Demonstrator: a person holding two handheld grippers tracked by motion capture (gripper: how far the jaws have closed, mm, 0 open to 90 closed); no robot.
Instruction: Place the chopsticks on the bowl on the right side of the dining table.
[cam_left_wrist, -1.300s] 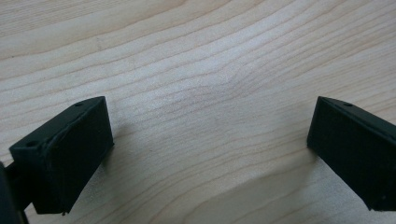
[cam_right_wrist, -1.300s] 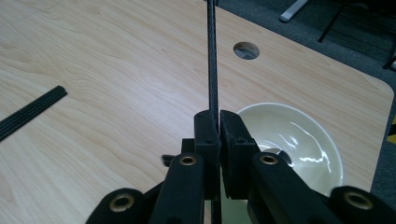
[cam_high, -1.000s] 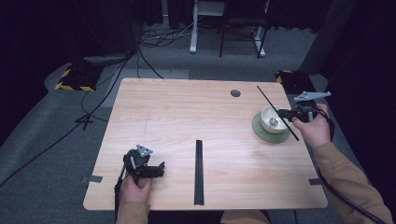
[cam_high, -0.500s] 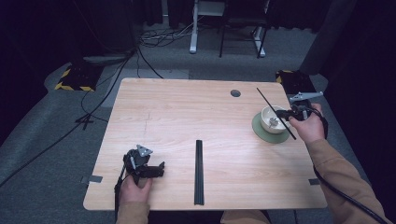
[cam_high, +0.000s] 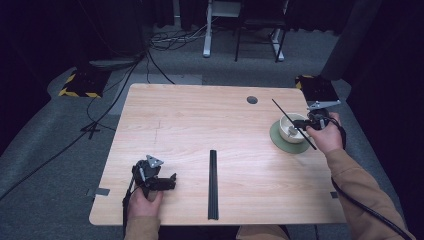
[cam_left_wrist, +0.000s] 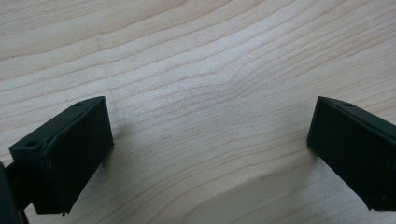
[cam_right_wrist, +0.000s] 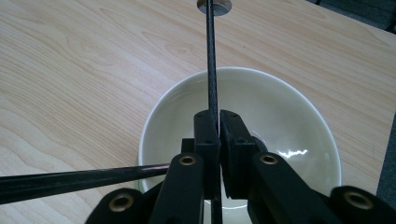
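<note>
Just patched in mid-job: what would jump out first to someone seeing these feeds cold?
First, the right gripper, shut on a thin black stick right above the white bowl, which sits on a green saucer near the table's right edge. Next, a long black bar lying at the front centre of the wooden table. The left gripper rests open at front left, holding nothing.

On the bench, a bowl sits on a mat near the right edge. The right gripper, just right of the bowl, clamps a thin rod slanting over it. A long bar lies at the front middle. The left gripper rests at the front left, well apart from the bar.
</note>
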